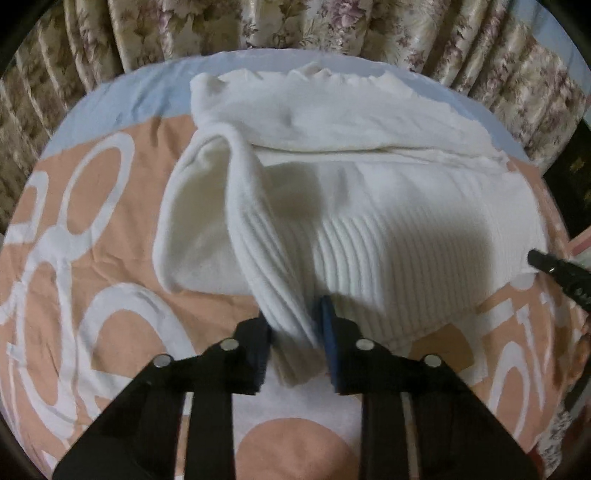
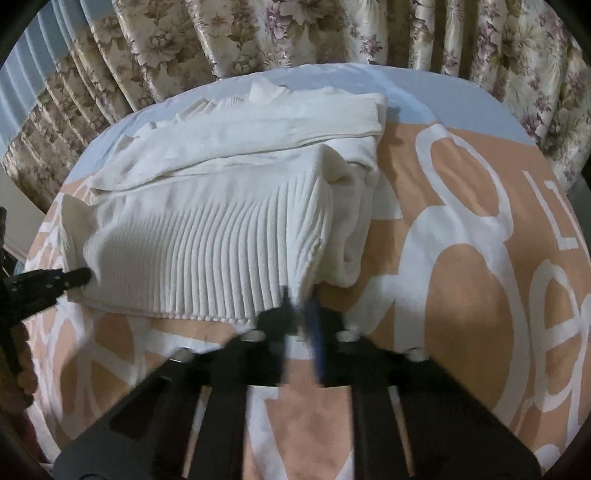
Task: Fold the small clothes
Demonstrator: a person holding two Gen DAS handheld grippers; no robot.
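Observation:
A white knitted top (image 1: 369, 206) with a ribbed hem lies partly folded on the bed, its far part doubled over in a flat band. My left gripper (image 1: 295, 343) is shut on the hem's left corner, and a bunched fold of ribbed cloth stands between its pads. In the right wrist view the same top (image 2: 207, 229) spreads to the left. My right gripper (image 2: 299, 310), blurred, is shut on the hem's right corner. Each gripper shows in the other's view: the right gripper (image 1: 546, 264) at the hem's right end, the left gripper (image 2: 70, 278) at its left end.
The bed sheet (image 1: 110, 229) is peach with large white rings and letters and a pale blue band at the far edge. A flowered curtain (image 2: 295, 33) hangs close behind the bed. Dark furniture (image 1: 569, 184) stands at the right.

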